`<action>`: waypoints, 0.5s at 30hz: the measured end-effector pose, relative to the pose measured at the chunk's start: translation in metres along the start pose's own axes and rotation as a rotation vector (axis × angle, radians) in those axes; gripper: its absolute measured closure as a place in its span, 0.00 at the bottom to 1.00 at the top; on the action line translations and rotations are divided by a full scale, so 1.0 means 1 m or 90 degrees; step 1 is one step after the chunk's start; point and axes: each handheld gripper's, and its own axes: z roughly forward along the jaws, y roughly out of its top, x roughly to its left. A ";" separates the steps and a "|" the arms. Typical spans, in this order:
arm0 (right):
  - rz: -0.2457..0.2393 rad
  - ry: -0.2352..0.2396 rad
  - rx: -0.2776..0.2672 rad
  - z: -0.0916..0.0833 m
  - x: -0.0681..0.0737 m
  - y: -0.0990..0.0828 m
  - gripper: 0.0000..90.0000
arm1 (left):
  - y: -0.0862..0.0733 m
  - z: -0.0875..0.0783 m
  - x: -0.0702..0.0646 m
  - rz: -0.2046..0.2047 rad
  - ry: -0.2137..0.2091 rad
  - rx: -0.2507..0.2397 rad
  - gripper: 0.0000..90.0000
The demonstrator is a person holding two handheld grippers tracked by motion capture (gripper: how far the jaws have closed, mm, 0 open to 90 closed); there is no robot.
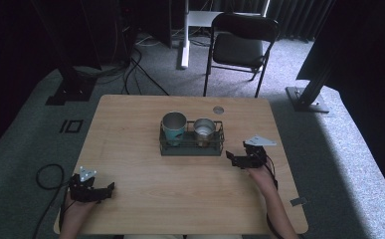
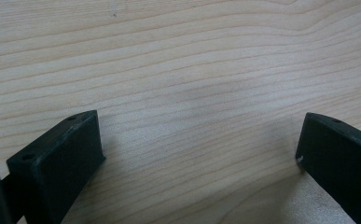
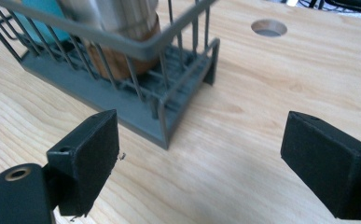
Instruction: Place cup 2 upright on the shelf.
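We see a wooden table (image 1: 130, 149), and near its far middle stands a dark wire rack (image 1: 191, 148) with a flat base. Inside the rack there are two cups, standing upright side by side. The teal cup (image 1: 174, 127) is in the left part and it is the taller one. The steel cup (image 1: 204, 131) with a brown lower band is in the right part, and we cannot tell if anything is in it. In the right gripper view the rack (image 3: 122, 100) fills the upper left, and the steel cup (image 3: 117, 28) stands behind its thin bars.

The right gripper (image 1: 232, 158) is just beside the right end of the rack, not touching it, and points toward it. Its jaws are spread wide and nothing is between them, only bare table. The left gripper (image 1: 108, 190) rests near the front left corner of the table, well apart from the rack. Its jaws are also spread wide over bare wood and hold nothing. A small round hole (image 1: 218, 109) lies in the table behind the rack.
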 end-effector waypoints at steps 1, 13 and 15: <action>0.001 -0.001 0.002 0.000 -0.001 -0.002 0.13 | 0.000 0.000 0.000 0.000 0.000 0.000 0.01; 0.013 -0.028 0.027 -0.006 -0.011 -0.031 0.13 | 0.000 0.000 0.000 0.000 0.000 0.000 0.01; 0.014 -0.030 0.028 -0.007 -0.012 -0.033 0.13 | 0.000 0.000 0.000 0.000 0.000 0.000 0.01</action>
